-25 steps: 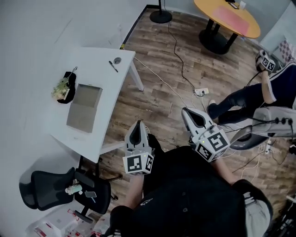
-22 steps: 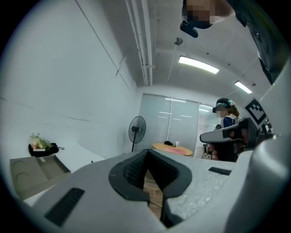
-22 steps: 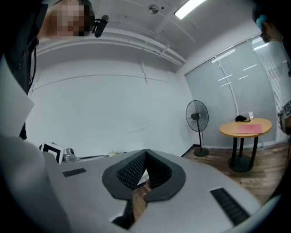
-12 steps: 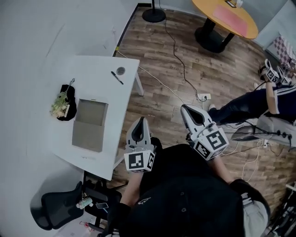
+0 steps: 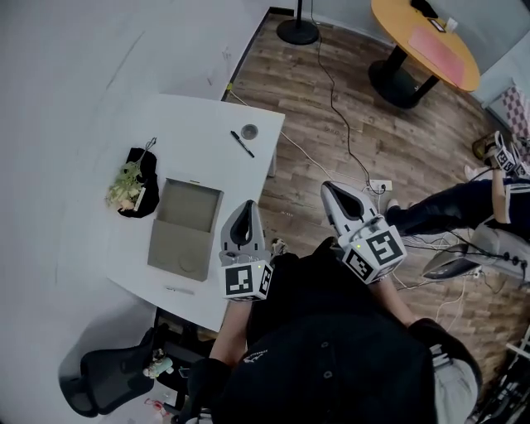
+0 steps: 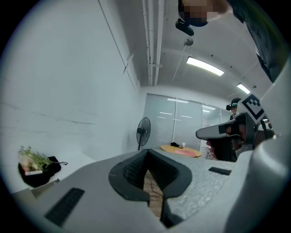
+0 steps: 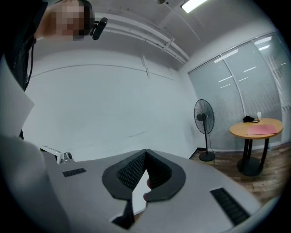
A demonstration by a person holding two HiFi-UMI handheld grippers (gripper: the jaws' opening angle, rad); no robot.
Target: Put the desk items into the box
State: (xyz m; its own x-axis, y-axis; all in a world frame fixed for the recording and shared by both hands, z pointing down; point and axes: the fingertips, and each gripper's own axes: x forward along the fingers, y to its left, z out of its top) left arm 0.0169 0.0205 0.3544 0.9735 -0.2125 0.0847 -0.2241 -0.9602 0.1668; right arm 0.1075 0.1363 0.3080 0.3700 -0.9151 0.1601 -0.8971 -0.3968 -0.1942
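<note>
Left gripper [image 5: 246, 207] – jaws together, empty, at desk [image 5: 199, 132] right edge | right gripper [image 5: 330, 192] – together, empty, off desk | box [image 5: 184, 229] mid-desk | pen [image 5: 242, 143] near far right corner

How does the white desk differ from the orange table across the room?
The desk is white and rectangular; the table is orange and round. The desk holds a box and a pen; the table holds a pink sheet. Both stand on the wood floor.
</note>
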